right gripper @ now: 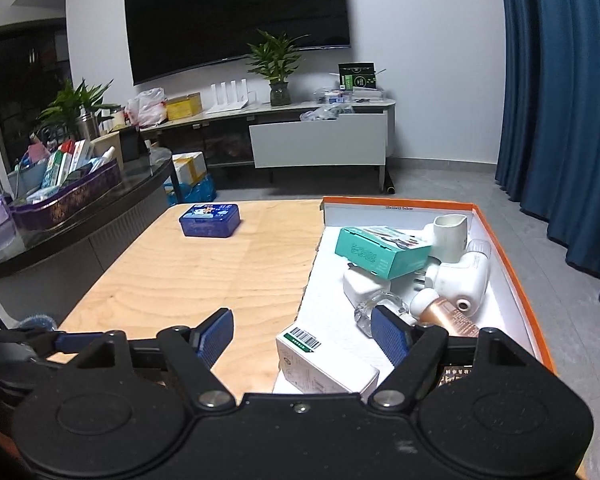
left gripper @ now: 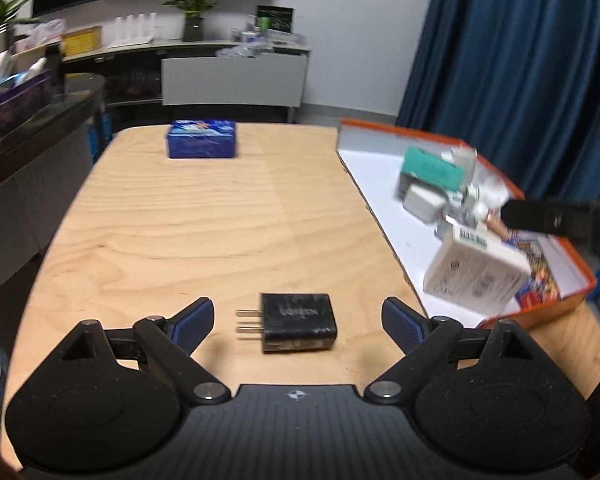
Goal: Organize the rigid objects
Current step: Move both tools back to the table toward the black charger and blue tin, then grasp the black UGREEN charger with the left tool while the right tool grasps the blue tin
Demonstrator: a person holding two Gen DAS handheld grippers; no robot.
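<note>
A black plug adapter (left gripper: 298, 323) lies on the wooden table (left gripper: 204, 224), prongs to the left, between the open fingers of my left gripper (left gripper: 298, 320), which do not touch it. An orange-rimmed box (left gripper: 580, 276) at the right holds a teal box (left gripper: 432, 168), white chargers and bottles. A white carton (left gripper: 476, 274) leans on the box's near wall. In the right wrist view my right gripper (right gripper: 302, 334) is open and empty, just above that white carton (right gripper: 324, 368) inside the orange-rimmed box (right gripper: 516, 276). A blue tin (left gripper: 202, 139) sits at the table's far end and also shows in the right wrist view (right gripper: 210, 220).
A dark glass side table (right gripper: 80, 208) with a purple tray of items stands left of the wooden table. A TV cabinet (right gripper: 320, 140) with plants stands behind. Blue curtains (right gripper: 560, 100) hang at the right. The right gripper's dark body (left gripper: 556, 218) reaches over the box.
</note>
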